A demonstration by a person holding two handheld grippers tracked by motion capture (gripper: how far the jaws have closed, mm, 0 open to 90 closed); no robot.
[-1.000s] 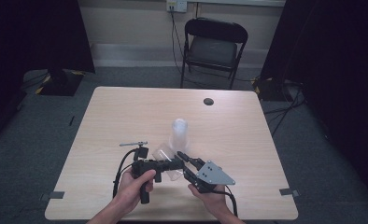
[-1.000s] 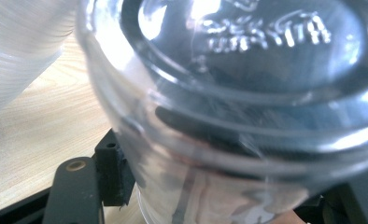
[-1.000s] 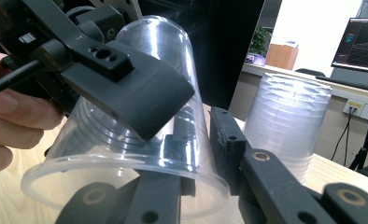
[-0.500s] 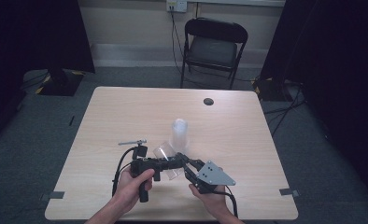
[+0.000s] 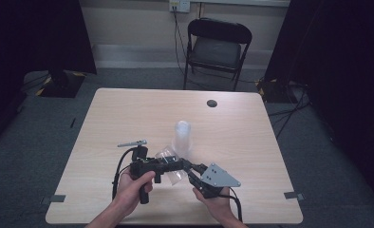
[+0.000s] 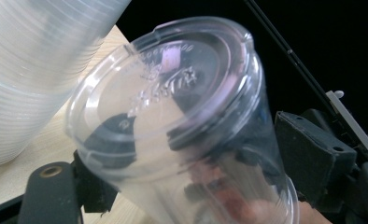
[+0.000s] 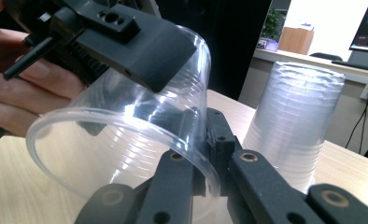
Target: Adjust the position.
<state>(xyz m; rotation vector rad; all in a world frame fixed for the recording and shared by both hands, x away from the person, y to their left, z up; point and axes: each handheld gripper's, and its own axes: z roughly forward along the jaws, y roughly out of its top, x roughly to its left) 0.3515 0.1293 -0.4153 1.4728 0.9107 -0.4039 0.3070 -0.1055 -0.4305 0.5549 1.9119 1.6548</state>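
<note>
My right fingers [image 7: 198, 179] pinch the rim wall of the clear cup [image 7: 126, 140], low at six o'clock over the counter [image 5: 128, 118]. My left fingers [image 6: 182, 158] have just been opening around its body. I should hold steady, clear of the cup stack [image 5: 182, 137] at twelve.

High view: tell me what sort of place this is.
Probably a recording studio or lab: a lone table on grey carpet, black curtains either side, a folding chair against the wall.
</note>
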